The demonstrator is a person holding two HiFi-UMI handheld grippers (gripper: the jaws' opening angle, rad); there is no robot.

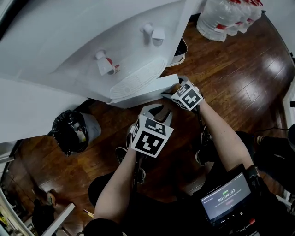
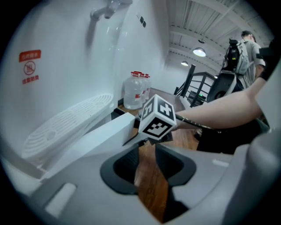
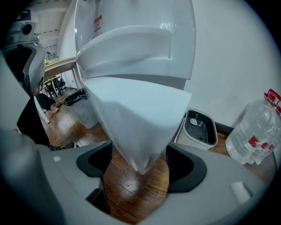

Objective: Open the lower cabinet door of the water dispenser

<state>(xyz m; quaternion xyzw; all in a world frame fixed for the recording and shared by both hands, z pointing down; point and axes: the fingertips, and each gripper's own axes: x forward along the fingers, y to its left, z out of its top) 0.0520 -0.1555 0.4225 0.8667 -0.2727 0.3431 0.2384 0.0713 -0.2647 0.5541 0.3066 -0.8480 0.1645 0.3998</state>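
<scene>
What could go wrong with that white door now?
The right tool has its jaws open around the door without pinching it, so the door might slip out and swing back. The left tool hangs close beside the door's edge, so the swinging door could bump it.

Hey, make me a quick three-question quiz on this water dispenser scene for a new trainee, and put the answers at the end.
1. True or false: the lower cabinet door of the water dispenser is fully shut.
2. Which gripper has the door's edge between its open jaws? A) left gripper B) right gripper
3. Fill in: the water bottles stand on the wooden ____ near the dispenser.

Key
1. False. The door stands swung out from the cabinet.
2. B. The left gripper's jaws are nearly together with nothing between them.
3. floor
</scene>
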